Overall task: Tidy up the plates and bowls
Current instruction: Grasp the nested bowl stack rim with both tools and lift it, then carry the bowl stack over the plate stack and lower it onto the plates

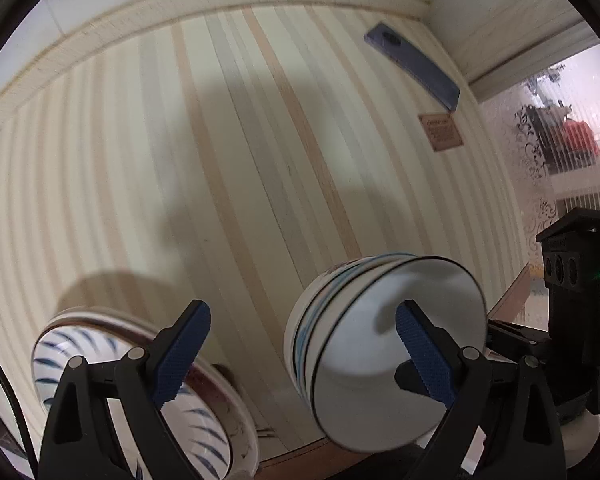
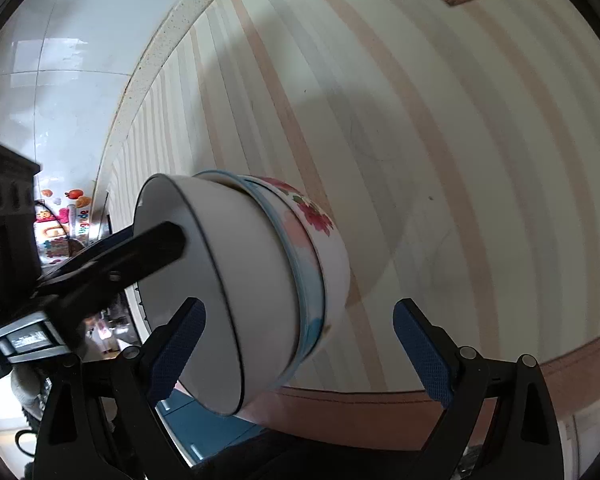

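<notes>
A stack of bowls (image 1: 364,344) stands near the table's front edge: a white bowl with a dark rim (image 2: 236,280) on top, a blue-rimmed one and a flowered one (image 2: 316,220) under it. My left gripper (image 1: 304,354) is open. One of its fingers (image 1: 420,348) reaches inside the top bowl, and the other stands outside, well clear of the wall. To the left a blue-striped bowl (image 1: 80,364) sits on a stack of plates (image 1: 236,408). My right gripper (image 2: 300,354) is open around the near side of the bowl stack, touching nothing that I can see.
The striped tabletop (image 1: 220,160) runs back to a tiled wall. A blue phone (image 1: 412,66) and a brown card (image 1: 440,132) lie at the far right. The table's brown front edge (image 2: 380,408) is just below the bowls. The right gripper's body (image 1: 572,280) is close beside the stack.
</notes>
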Tool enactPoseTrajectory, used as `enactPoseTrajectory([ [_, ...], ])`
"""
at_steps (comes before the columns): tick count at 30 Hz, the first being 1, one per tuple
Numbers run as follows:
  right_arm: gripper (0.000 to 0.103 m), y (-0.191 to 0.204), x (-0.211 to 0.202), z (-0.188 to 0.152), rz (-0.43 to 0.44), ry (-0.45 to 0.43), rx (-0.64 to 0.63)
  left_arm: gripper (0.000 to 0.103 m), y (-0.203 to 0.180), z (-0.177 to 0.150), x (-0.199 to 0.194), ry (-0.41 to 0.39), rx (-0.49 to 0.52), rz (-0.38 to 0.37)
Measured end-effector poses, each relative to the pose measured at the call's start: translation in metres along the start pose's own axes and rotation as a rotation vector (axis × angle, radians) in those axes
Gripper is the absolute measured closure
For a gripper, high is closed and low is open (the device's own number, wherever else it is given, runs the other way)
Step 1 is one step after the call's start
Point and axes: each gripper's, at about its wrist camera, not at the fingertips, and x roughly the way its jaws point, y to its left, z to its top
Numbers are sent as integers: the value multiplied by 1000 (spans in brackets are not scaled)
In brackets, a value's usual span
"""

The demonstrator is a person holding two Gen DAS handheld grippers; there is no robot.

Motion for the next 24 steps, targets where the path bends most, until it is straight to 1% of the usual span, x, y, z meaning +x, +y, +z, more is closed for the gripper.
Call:
enactPoseTrajectory([
  [4,7,-3,10,7,37,21,19,8,2,7,20,70,0,-30],
  [6,11,-4,14,10,50,23,20,8,4,10,26,96,-5,-40],
  [9,24,-4,22,14,72,44,27,8,9,15,33,113,-33,-58],
  [10,31,-4,26,15,74,54,31,9,9,16,35,126,-43,-70],
  [12,35,-5,32,17,87,66,32,16,10,18,39,141,-55,-114],
  [13,39,-6,35,17,90,68,37,26,8,18,41,147,-50,-134],
  [14,39,-7,37,17,97,62,46,32,7,19,42,146,-47,-139],
  [15,39,-7,38,18,103,61,46,41,6,18,42,145,-43,-170],
  [16,40,-7,39,18,111,58,48,48,3,18,41,153,-40,-199],
  [19,41,-9,40,18,126,53,53,48,1,16,39,142,-41,-187],
  [24,42,-7,44,20,143,50,59,49,9,11,32,124,-78,-193],
])
